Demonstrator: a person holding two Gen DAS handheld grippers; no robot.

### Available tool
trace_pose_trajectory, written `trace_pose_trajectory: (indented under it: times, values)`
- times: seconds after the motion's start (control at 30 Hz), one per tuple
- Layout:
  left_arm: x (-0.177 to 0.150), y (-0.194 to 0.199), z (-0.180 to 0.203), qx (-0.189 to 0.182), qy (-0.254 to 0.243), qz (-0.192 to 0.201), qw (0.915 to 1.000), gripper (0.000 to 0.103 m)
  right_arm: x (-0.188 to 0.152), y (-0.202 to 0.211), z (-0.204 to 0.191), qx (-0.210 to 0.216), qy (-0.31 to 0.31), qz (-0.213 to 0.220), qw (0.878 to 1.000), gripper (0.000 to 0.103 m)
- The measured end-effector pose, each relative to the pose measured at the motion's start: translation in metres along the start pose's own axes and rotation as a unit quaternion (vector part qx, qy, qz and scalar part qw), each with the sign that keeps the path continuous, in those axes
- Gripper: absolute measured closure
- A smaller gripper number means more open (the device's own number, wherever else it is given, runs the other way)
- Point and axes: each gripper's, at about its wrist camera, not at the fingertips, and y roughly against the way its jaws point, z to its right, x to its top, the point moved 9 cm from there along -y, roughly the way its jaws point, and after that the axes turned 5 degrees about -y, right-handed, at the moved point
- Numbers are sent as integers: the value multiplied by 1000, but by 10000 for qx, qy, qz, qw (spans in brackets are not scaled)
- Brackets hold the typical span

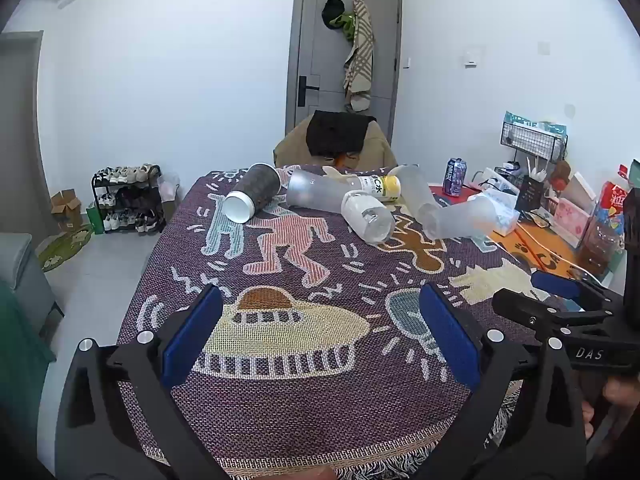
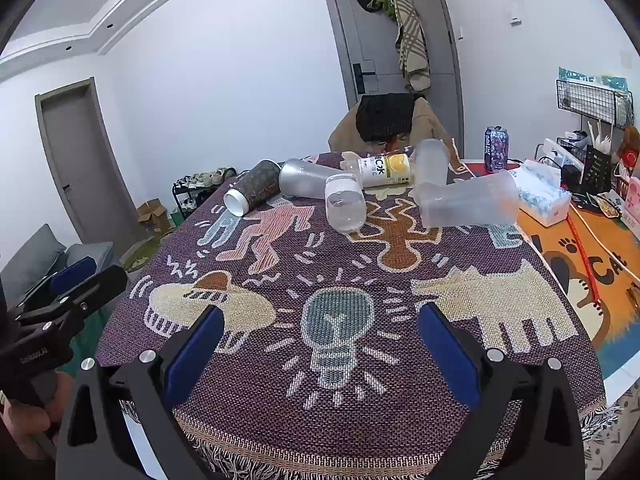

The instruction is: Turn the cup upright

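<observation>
Several cups lie on their sides at the far end of the patterned tablecloth [image 1: 304, 392]: a brown patterned cup with a white rim [image 1: 253, 194] [image 2: 253, 191], a frosted grey cup [image 1: 316, 192] [image 2: 306, 180], a clear cup [image 1: 367, 216] [image 2: 345, 207], a frosted cup [image 1: 464, 216] [image 2: 468, 199] and another frosted cup behind it [image 1: 416, 190] [image 2: 431, 162]. My left gripper [image 1: 320, 334] is open and empty over the near cloth. My right gripper [image 2: 320, 350] is open and empty too; it also shows in the left wrist view [image 1: 556, 292].
A yellow-labelled bottle [image 1: 380, 188] lies among the cups. A drink can [image 1: 455, 176], tissue box [image 2: 542, 198], wire rack [image 1: 534, 140] and boxes crowd the right side. A chair with a dark cloth [image 1: 336, 136] stands at the far end. A shoe rack [image 1: 128, 200] stands on the floor left.
</observation>
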Motion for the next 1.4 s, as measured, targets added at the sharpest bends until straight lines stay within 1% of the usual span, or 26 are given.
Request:
trace_pose_trajectory:
  times: [1.0,1.4]
  values:
    - [0,0,0,-3,-12,2,10000,5,-3,-1,2,6,-13,9,10000,8]
    - [2,0,1,-31,-4,21,10000,5,2,3,-1,-28,19,31,10000,8]
